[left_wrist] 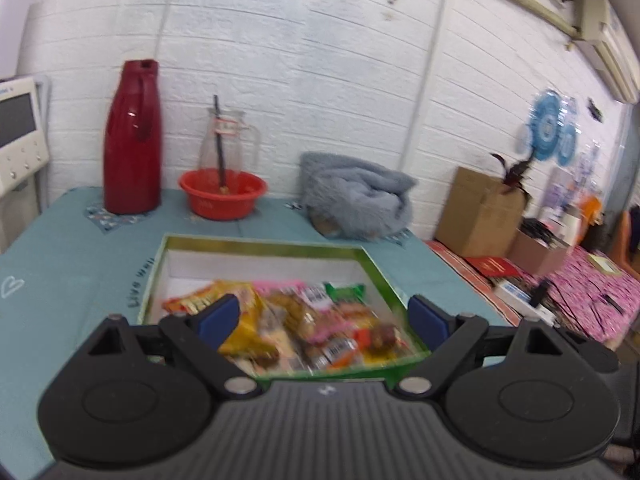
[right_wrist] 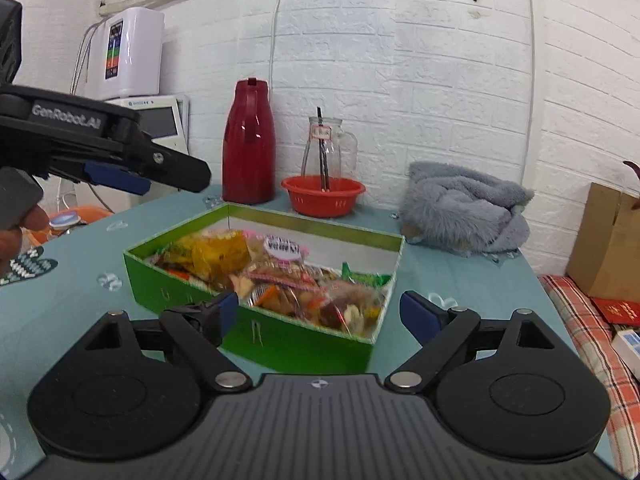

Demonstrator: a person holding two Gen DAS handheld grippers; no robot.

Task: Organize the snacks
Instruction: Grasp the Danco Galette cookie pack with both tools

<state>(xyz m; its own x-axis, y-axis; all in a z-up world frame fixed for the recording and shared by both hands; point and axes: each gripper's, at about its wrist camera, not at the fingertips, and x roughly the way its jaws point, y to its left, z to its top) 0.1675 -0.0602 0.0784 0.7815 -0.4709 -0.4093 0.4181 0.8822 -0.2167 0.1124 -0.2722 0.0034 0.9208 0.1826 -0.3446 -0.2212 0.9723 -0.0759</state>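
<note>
A green box (left_wrist: 264,245) (right_wrist: 192,292) with a white inside lies on the teal tablecloth, holding several wrapped snacks (left_wrist: 312,324) (right_wrist: 280,276) heaped toward its near end. My left gripper (left_wrist: 324,316) hovers open above the near part of the box, nothing between its blue pads. From the right wrist view, my right gripper (right_wrist: 316,312) stands open in front of the box's near corner, nothing in it. In that same view the left gripper (right_wrist: 132,178) reaches in from the left, above the table and left of the box, held by a hand (right_wrist: 16,232).
A red thermos (left_wrist: 132,140) (right_wrist: 248,144), a glass jug (left_wrist: 226,140) (right_wrist: 326,148) behind an orange basin (left_wrist: 222,194) (right_wrist: 323,196), and a grey fluffy cloth (left_wrist: 356,196) (right_wrist: 464,212) stand along the white brick wall. Cardboard boxes (left_wrist: 480,212) sit on a side bench at right.
</note>
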